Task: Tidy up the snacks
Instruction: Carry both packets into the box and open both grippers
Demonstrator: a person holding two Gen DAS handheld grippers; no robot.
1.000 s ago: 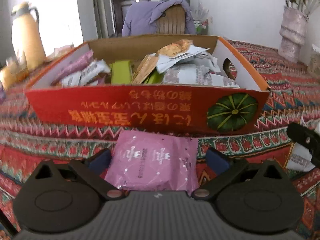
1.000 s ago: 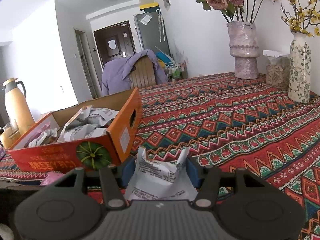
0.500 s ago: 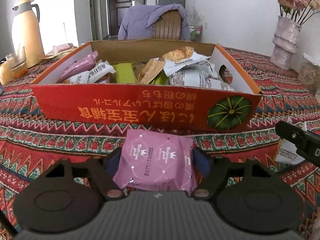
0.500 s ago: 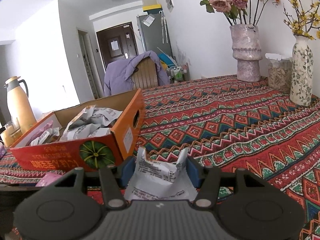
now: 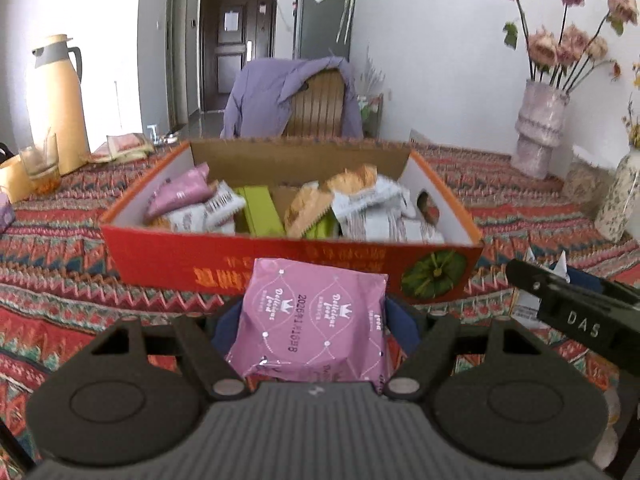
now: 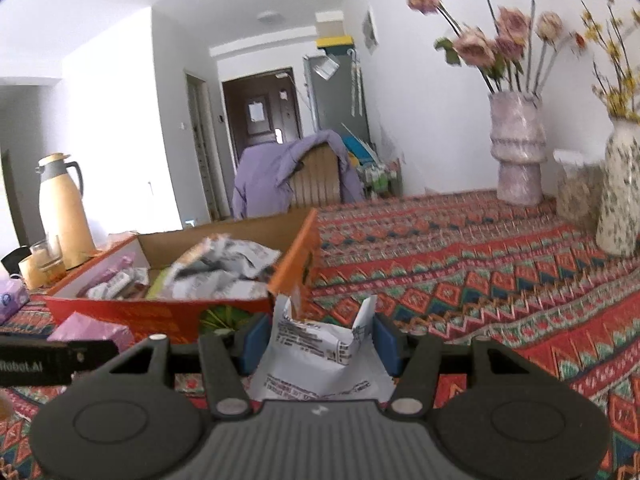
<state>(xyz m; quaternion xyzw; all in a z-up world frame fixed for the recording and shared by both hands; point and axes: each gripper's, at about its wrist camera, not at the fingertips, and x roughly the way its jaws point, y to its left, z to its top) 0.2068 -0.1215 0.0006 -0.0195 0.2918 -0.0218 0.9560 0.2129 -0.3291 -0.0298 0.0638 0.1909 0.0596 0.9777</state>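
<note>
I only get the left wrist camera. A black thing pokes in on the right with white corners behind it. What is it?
Observer: That's the right gripper. Its blue pads pinch a crumpled white packet with black print.
Operator: Is the packet inside the box?
Observer: No. In the right wrist view the orange box stands ahead of it, off to the left.
Operator: Is there anything up high that I miss?
Observer: Yes, a small round fitting on the ceiling.
</note>
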